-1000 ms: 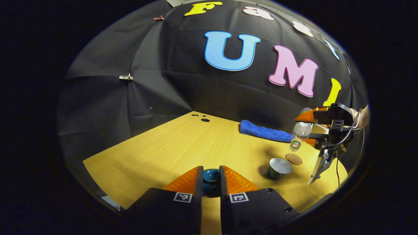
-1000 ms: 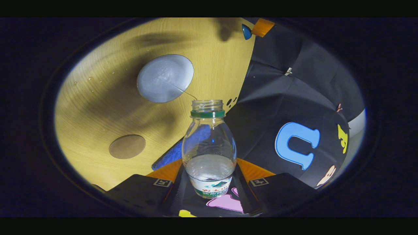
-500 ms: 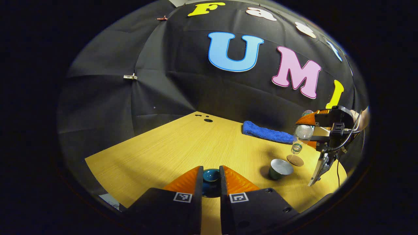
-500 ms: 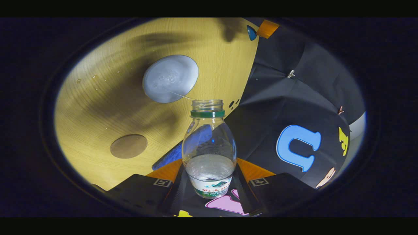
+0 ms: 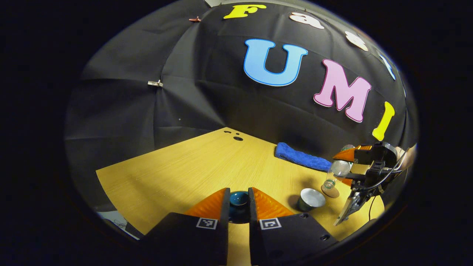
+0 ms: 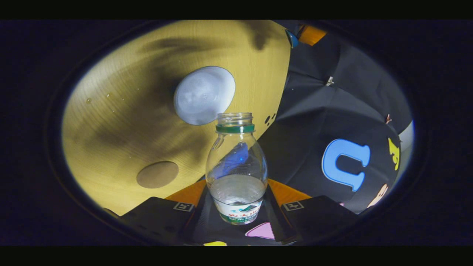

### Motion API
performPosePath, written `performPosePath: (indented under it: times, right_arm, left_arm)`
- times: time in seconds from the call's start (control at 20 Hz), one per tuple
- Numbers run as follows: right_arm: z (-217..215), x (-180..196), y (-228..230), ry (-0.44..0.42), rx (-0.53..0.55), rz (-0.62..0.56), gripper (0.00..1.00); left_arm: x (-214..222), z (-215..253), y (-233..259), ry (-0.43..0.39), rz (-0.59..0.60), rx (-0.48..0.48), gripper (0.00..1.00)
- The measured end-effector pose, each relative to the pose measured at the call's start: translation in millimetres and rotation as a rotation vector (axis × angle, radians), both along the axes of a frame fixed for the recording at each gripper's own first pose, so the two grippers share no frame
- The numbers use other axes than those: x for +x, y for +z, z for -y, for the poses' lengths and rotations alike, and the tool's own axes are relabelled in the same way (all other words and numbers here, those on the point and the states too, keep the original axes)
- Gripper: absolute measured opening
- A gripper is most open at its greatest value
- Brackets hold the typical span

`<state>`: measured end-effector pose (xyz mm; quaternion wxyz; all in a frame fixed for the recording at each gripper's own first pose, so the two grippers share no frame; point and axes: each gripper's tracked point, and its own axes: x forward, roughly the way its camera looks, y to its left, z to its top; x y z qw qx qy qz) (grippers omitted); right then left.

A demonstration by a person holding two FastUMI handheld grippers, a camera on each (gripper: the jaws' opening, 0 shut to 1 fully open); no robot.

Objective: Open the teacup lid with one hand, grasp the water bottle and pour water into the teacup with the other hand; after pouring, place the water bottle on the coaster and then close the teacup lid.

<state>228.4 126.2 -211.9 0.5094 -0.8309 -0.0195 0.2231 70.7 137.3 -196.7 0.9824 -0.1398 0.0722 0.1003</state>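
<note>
My left gripper (image 5: 238, 196) is shut on the dark teal teacup lid (image 5: 238, 199) and holds it above the table. To its right the open teacup (image 5: 310, 198) stands with water in it, and the round brown coaster (image 5: 330, 192) lies just beyond. My right gripper (image 5: 346, 169) is shut on the clear water bottle (image 5: 334, 171), tilted mouth-down above the cup and coaster. In the right gripper view the uncapped bottle (image 6: 236, 166), partly full, sits in my right gripper (image 6: 236, 194). Its mouth is beside the teacup (image 6: 204, 95), with the coaster (image 6: 157, 174) at lower left. No stream is visible.
A folded blue towel (image 5: 301, 157) lies along the wall at the back of the wooden table (image 5: 192, 166). A few water drops (image 6: 107, 96) sit on the table left of the cup. The left gripper with the lid (image 6: 301, 35) shows at the top of the right gripper view.
The thin stream from the bottle into the cup has stopped. The cup and coaster have shifted right in the right gripper view. The left gripper has drawn back a little with the lid.
</note>
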Motion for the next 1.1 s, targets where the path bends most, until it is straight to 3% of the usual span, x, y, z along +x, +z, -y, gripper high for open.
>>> performPosePath:
  times: [0.1, 0.2, 0.35, 0.5, 0.65, 0.7, 0.75, 0.8, 0.9, 1.05, 1.1]
  right_arm:
    - [6, -1, -2, -0.064, 0.080, -0.036, 0.68]
    - [9, -2, -4, -0.140, 0.184, -0.078, 0.72]
    - [17, 3, 3, -0.286, 0.405, -0.155, 0.72]
    - [34, 7, 18, -0.438, 0.657, -0.224, 0.72]
    - [50, 15, 40, -0.559, 0.917, -0.278, 0.72]
    - [54, 18, 45, -0.611, 1.032, -0.319, 0.72]
    - [57, 22, 53, -0.652, 1.147, -0.352, 0.72]
    - [58, 25, 62, -0.679, 1.262, -0.379, 0.72]
    - [64, 26, 77, -0.680, 1.446, -0.391, 0.72]
    - [80, 23, 82, -0.648, 1.615, -0.347, 0.72]
    - [84, 20, 80, -0.641, 1.669, -0.343, 0.72]
  left_arm:
    - [-1, 2, 6, 0.003, -0.004, 0.017, 0.27]
    - [0, 4, 14, 0.007, -0.007, 0.035, 0.27]
    - [1, 9, 29, 0.014, -0.013, 0.050, 0.27]
    - [6, 19, 46, 0.010, -0.011, 0.067, 0.27]
    - [6, 37, 61, 0.002, -0.015, 0.020, 0.27]
    - [8, 45, 63, -0.003, -0.017, 0.018, 0.30]
    - [9, 51, 65, -0.009, -0.021, 0.032, 0.27]
    - [10, 58, 69, -0.019, -0.024, 0.046, 0.24]
    - [14, 72, 76, -0.044, -0.018, 0.055, 0.27]
    - [19, 93, 82, -0.083, -0.007, 0.083, 0.24]
    - [23, 99, 83, -0.093, -0.002, 0.094, 0.27]
